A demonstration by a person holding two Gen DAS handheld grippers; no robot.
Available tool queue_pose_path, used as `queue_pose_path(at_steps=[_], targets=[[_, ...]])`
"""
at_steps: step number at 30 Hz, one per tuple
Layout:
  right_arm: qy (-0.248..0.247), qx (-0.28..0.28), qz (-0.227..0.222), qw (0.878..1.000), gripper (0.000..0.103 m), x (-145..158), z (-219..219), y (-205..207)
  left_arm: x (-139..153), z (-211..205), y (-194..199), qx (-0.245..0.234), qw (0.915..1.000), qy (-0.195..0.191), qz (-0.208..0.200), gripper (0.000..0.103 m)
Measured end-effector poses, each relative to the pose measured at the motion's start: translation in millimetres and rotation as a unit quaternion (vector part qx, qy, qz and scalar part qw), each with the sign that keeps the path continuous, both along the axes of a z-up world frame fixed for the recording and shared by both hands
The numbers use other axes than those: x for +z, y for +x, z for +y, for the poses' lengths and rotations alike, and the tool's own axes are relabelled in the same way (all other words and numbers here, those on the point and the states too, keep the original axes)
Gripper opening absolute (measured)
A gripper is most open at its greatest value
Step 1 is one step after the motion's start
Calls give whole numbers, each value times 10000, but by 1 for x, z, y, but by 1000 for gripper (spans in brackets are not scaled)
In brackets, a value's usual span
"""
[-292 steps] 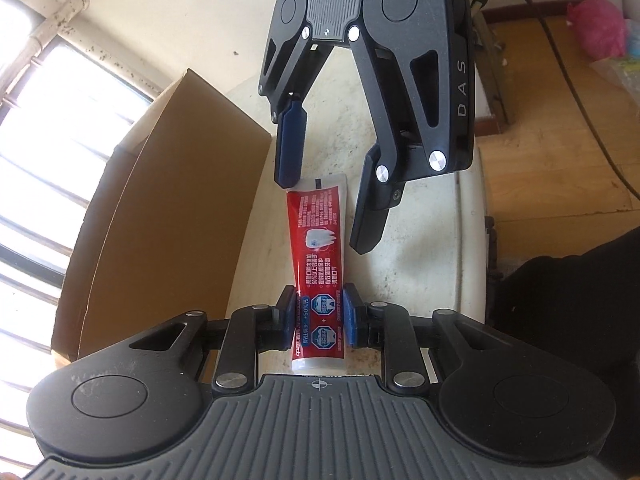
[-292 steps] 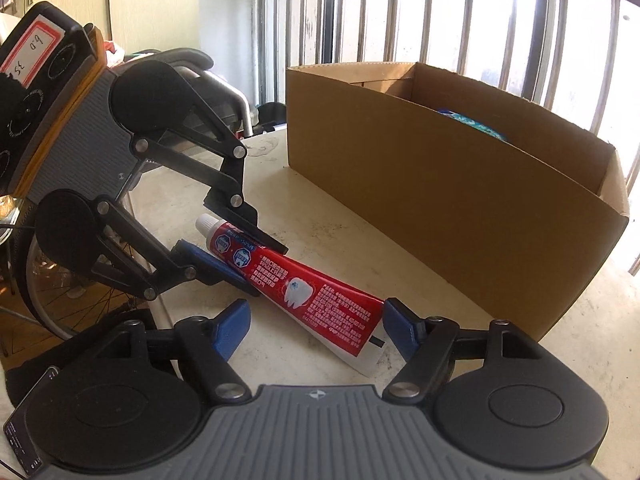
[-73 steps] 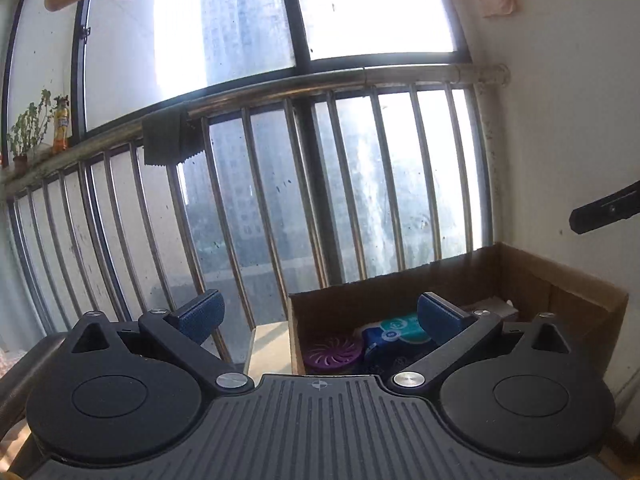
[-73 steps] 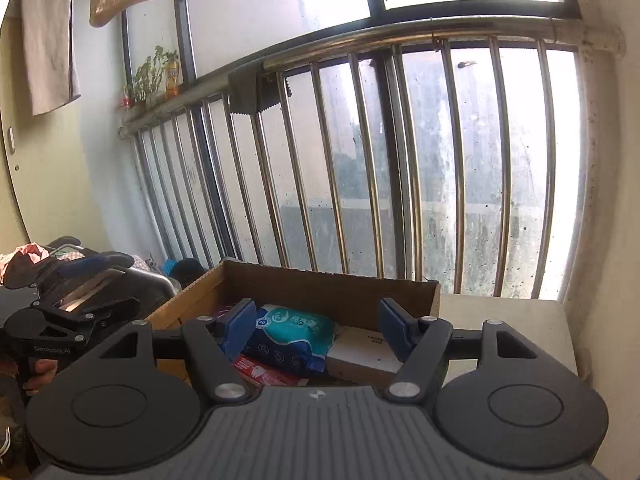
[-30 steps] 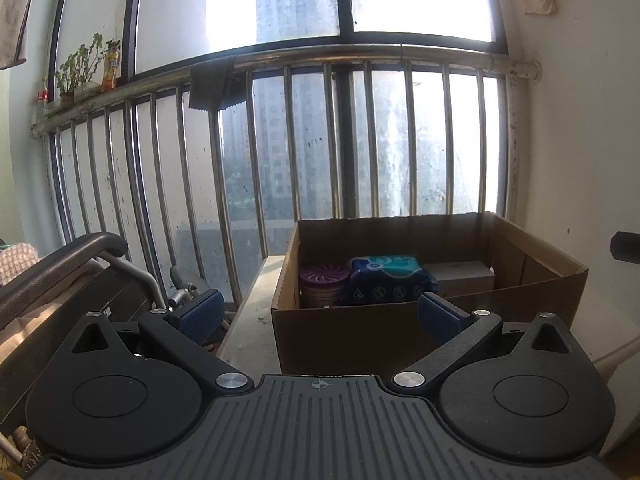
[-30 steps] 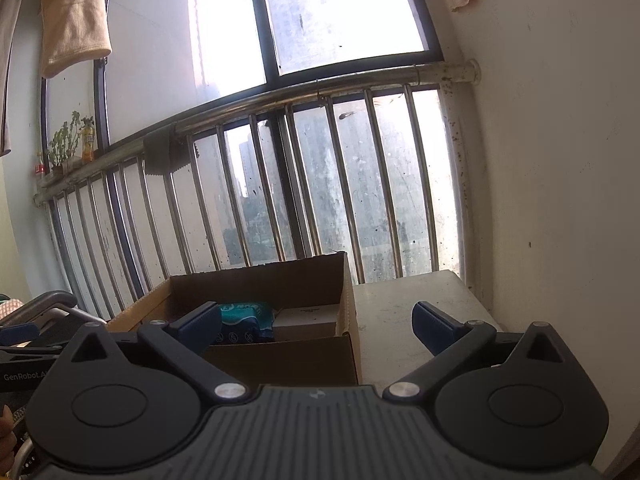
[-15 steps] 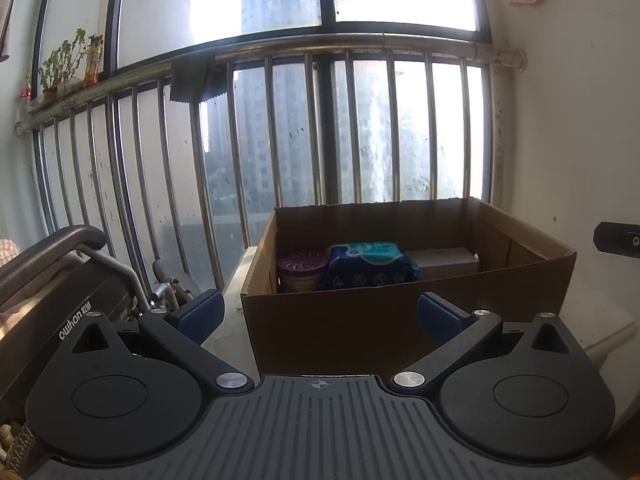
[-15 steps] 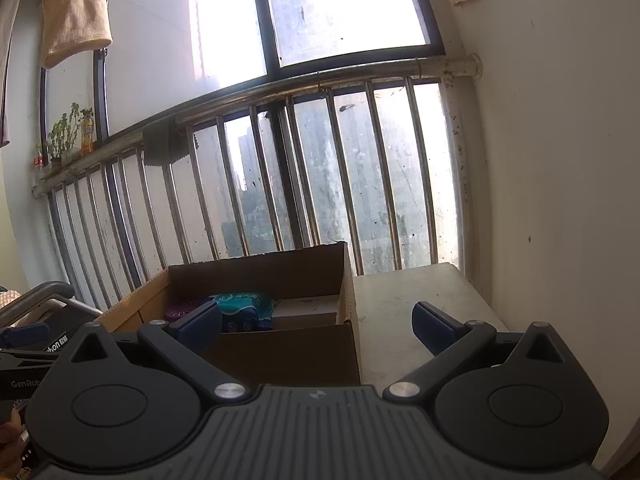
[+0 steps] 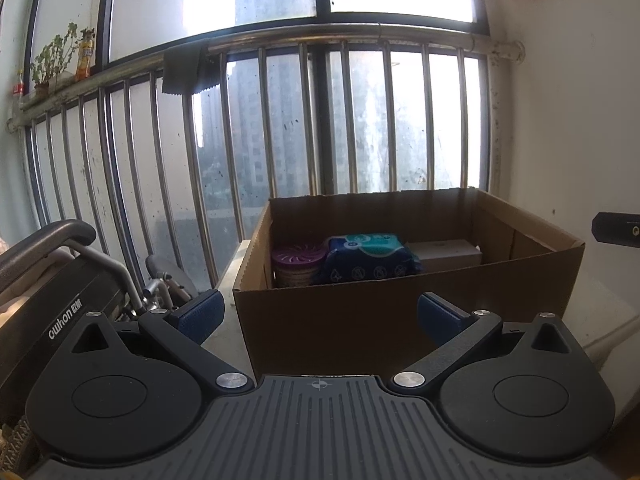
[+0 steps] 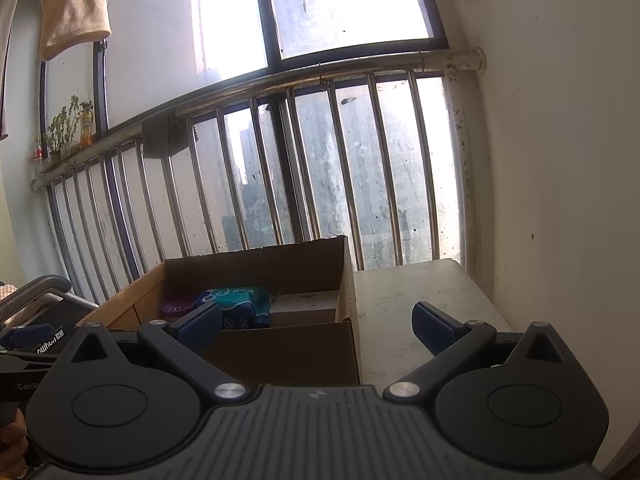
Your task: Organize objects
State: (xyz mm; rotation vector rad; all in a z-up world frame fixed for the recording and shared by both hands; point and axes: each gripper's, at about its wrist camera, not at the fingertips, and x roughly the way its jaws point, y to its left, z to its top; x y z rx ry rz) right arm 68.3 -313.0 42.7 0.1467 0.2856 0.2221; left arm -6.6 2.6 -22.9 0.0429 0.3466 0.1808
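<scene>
Big open brown cardboard box [image 9: 404,320] fills the middle of the left wrist view, sitting on a pale stone surface [image 10: 404,320]. Inside, left to right: a purple round container [image 9: 295,262], a blue-and-teal soft pack [image 9: 370,256], a white box [image 9: 446,251]. Left hand-held gripper [image 9: 318,314] spread wide and empty; right hand-held gripper [image 10: 316,326] too (both short of the box).
</scene>
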Motion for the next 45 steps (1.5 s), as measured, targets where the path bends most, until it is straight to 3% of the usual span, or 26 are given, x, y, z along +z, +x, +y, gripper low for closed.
queue_pose_path(at_steps=[5,10,11,13,15,17,19,21,23,26,29,32,38,40,45], targets=[[-367,709,-47,9968,103,9,6,31,7,19,19,-418,9991,82,17,103],[-876,1912,293,9772,102,17,18,83,14,31,57,-1559,9859,487,377,103],[-1029,2011,384,9734,102,18,21,95,18,35,65,-1893,9803,423,376,103],[-1328,2137,525,9664,99,22,28,121,28,41,81,-1985,9780,435,482,103],[-1481,2218,708,9612,97,26,37,145,40,54,102,-2277,9705,87,783,103],[-1479,2395,857,9557,95,31,46,165,47,61,123,-2269,9675,-12,1117,103],[-1424,2732,1117,9448,90,33,59,186,47,60,145,-2194,9642,386,1442,100],[-1121,3095,1668,9294,86,31,73,212,40,55,169,-2268,9516,1002,1818,92],[-688,3434,2636,8988,74,20,91,242,32,51,188,-2311,9387,1417,2128,75],[-529,3312,3298,8825,65,8,110,269,22,46,204,-2624,9171,1765,2426,73],[-569,2980,3365,8915,64,0,119,284,14,36,213,-2793,9012,2115,2553,66],[-266,2916,3477,8907,61,-11,120,295,8,32,221,-2996,8923,2078,2661,60],[-195,2993,3387,8918,61,-19,119,296,-7,36,235,-2952,8878,1832,3017,38],[-102,3030,3348,8922,62,-22,116,296,-9,36,234,-2961,8882,1770,3036,37],[-158,3143,3131,8960,61,-24,116,297,-11,33,221,-3041,8843,2021,2908,39]])
